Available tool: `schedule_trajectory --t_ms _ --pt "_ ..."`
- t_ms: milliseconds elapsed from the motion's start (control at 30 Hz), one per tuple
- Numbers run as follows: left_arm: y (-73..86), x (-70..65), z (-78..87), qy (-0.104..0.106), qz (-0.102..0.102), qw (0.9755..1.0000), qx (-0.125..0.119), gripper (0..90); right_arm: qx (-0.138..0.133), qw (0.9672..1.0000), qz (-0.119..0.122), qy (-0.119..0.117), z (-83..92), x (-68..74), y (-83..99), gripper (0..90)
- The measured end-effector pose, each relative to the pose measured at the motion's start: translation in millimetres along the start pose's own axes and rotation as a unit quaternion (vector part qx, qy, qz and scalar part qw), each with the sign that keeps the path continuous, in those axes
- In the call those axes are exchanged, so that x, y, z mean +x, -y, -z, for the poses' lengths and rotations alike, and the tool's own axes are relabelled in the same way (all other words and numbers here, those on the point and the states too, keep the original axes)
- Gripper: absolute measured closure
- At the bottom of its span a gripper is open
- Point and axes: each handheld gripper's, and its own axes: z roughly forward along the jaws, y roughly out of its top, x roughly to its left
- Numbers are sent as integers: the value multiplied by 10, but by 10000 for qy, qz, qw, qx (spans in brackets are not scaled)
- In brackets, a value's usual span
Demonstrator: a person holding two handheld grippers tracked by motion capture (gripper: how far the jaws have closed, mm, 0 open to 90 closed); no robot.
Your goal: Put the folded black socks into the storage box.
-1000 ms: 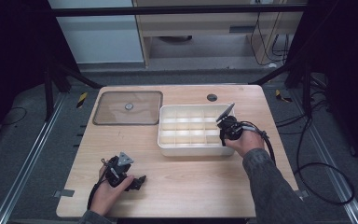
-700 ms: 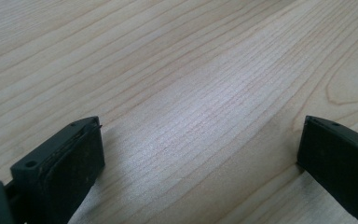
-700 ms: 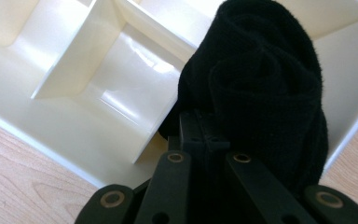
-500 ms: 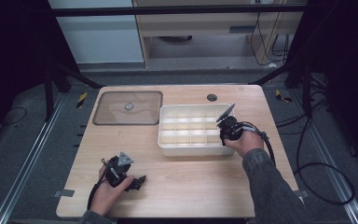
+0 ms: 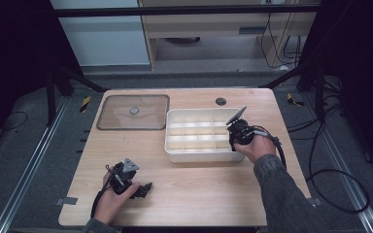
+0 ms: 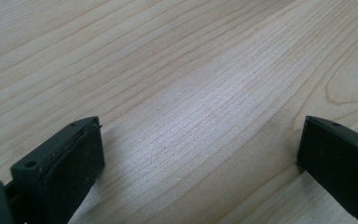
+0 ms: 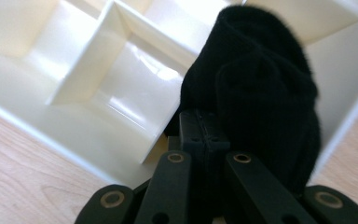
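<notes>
right gripper (image 7: 204, 135) fingers are pinching a black sock (image 7: 256, 93) by a fold; it's looking soft, light, floppy; left gripper (image 6: 200, 158) fingers are sitting wide open

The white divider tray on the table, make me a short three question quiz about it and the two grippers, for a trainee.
1. True or false: the right gripper has its jaws closed on a black cloth over the white divider tray.
2. Which gripper has open jaws with only bare table between them: A) left, B) right?
3. What lies flat on the table to the left of the tray?

Key
1. True. In the right gripper view the jaws meet on the dark fabric, which hangs over a compartment at the tray's end.
2. A. The left gripper rests near the table's front edge.
3. A clear lid with a small centre knob.
</notes>
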Motion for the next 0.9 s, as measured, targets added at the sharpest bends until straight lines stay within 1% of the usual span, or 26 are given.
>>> schedule_trajectory --t_ms 33,200,233,267,300,333,400,467,567,733,833,900 --pt "-1 0 -1 0 -3 10000 0 0 -62 10000 -25 3 48 3 -3 900" --pt "-2 -2 -2 -15 3 10000 0 0 -360 9993 26 85 317 -7 -42 900" --pt "-3 -2 -2 -16 3 10000 1 0 -390 9992 11 133 358 -12 -51 900" --pt "-3 -2 -2 -16 3 10000 1 0 -390 9992 11 133 358 -12 -51 900" --pt "-3 -2 -2 -15 2 10000 2 0 -443 9988 17 195 410 -38 -65 900" --pt "-3 -1 -2 -15 -2 10000 3 0 -438 9988 -3 195 421 -45 -68 900" --pt "-3 0 -2 -9 -5 10000 2 0 -452 9986 -18 261 416 -75 -71 900" --pt "-2 1 -1 1 -6 10000 2 0 -433 9987 -43 277 409 -87 -68 900" --pt "-2 1 -2 -2 -5 10000 0 0 -424 9985 -72 351 364 -127 -40 900" --pt "-1 -2 -2 -13 2 10000 -5 0 -390 9986 -66 353 298 -146 -24 900" --pt "1 -3 -1 -12 1 10000 -7 0 -359 9988 -144 298 244 -177 -2 900" --pt "0 -2 -1 -10 0 10000 -5 0 -343 9989 -151 270 208 -193 17 900"
